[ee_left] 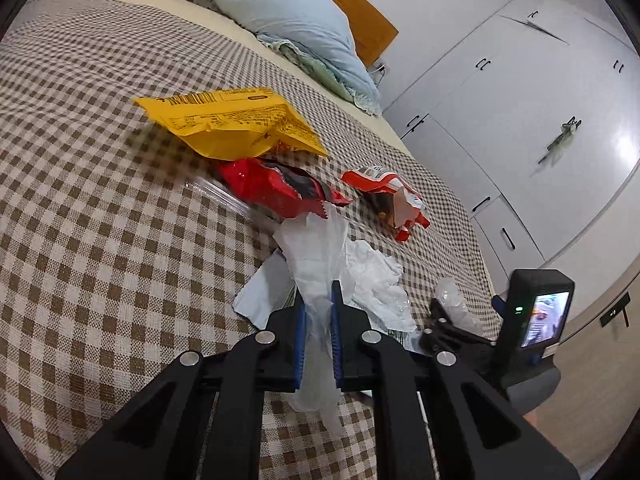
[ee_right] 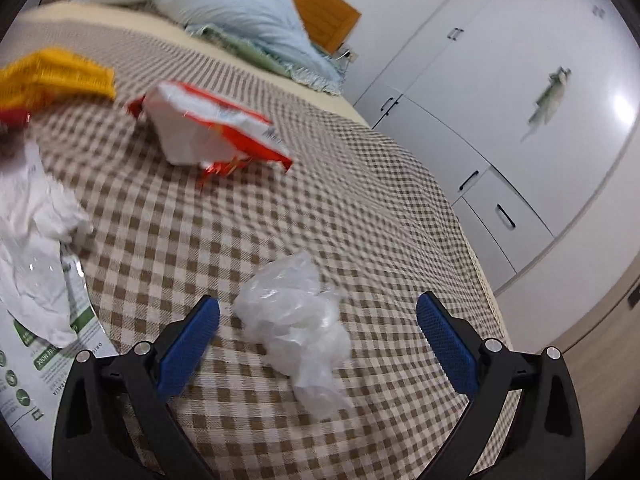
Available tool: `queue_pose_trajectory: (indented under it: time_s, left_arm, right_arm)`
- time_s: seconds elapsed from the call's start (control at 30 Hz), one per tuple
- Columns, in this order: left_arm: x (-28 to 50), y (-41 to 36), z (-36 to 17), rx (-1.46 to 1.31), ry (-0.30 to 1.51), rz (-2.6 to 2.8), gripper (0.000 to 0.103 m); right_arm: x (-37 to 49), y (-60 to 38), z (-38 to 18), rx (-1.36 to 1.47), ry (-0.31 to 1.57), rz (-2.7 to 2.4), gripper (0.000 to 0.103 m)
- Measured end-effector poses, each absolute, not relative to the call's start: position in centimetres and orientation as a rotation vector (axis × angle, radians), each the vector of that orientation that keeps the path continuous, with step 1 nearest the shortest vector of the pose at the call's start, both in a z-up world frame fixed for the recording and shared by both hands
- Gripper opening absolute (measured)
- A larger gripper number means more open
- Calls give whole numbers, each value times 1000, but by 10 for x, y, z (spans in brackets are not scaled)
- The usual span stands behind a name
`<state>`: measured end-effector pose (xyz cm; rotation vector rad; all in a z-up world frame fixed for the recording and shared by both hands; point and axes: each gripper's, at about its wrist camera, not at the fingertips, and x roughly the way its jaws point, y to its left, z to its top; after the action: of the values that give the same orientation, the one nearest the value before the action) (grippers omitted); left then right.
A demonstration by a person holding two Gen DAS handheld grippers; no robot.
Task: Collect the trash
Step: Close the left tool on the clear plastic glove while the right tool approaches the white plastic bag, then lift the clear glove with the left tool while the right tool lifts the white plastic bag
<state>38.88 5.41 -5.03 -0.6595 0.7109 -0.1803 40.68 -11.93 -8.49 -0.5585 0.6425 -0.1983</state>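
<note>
My left gripper [ee_left: 319, 312] is squeezed on a thin bag [ee_left: 316, 264]. My right gripper [ee_right: 318, 336] is wide apart, with a wad [ee_right: 296, 320] between its fingers. 3 wrappers ahead are left, I think.

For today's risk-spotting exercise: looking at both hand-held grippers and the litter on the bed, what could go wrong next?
1. The left hand-held gripper pinches only thin clear plastic film; it may slip out.
2. The right hand-held gripper is open around a crumpled plastic wad; closing may snag the checked bedspread.
</note>
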Motion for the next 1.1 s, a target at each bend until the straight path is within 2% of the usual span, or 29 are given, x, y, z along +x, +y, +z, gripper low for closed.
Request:
queue_pose_trajectory:
  time_s: [0.1, 0.17, 0.2, 0.23, 0.37, 0.63, 1.1]
  left_arm:
    - [390, 54, -51, -659, 713, -182, 8]
    - [390, 54, -52, -665, 716, -182, 8]
    - [391, 53, -53, -667, 718, -182, 8]
    - [392, 54, -54, -669, 719, -182, 8]
    - [392, 55, -56, -671, 722, -184, 8]
    - [393, 55, -56, -674, 724, -187, 8]
    - [389, 55, -54, -675, 710, -193, 8]
  right_arm:
    - [407, -121, -86, -553, 651, -180, 95]
    - [408, -123, -87, -535, 667, -153, 86]
    - [409, -124, -87, -531, 676, -142, 72]
    - [410, -124, -88, -535, 683, -142, 63]
    - [410, -120, -90, -551, 690, -136, 60]
    - [406, -117, -90, -553, 681, -140, 30]
    - [387, -131, -66, -436, 549, -131, 25]
